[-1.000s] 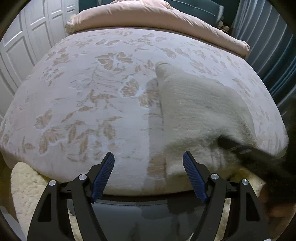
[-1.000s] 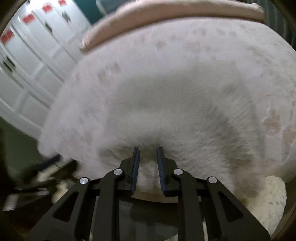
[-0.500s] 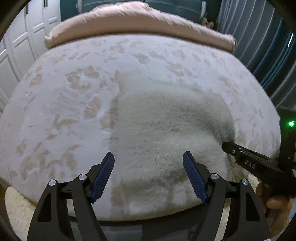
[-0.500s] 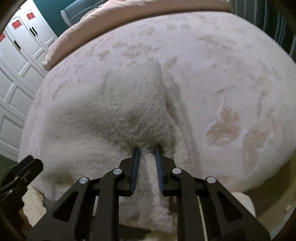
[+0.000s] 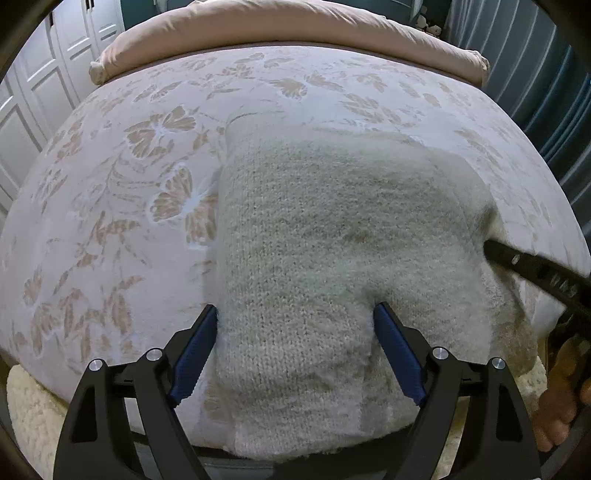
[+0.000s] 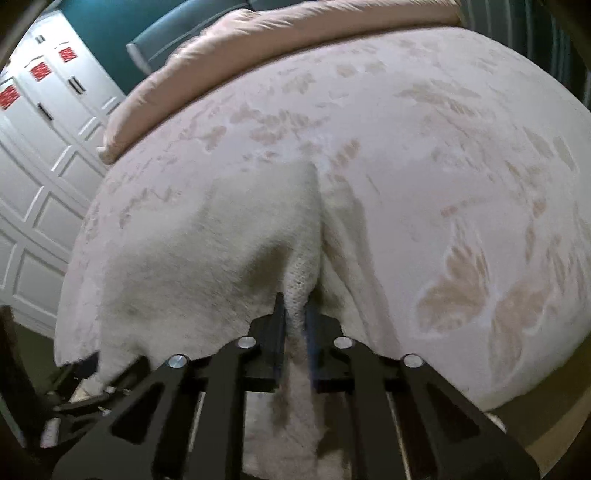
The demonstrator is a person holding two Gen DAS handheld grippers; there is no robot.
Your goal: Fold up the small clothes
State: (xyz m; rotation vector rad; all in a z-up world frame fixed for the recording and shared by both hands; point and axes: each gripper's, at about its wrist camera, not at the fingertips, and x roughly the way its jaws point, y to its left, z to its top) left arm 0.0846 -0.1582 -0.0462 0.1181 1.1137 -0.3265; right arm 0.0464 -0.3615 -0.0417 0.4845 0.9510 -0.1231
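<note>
Both grippers have swung over the knit garment on the bedspread, the left gripper opening wide astride its near edge, the right gripper closing on a pinched fold to drag it.

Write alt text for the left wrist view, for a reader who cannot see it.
A fuzzy cream knit garment lies on a floral bedspread, its near part between the opening jaws of the left gripper. The right gripper reaches in from the right edge and pinches the knit's side; a pink duvet lies rolled at the far end.
</note>
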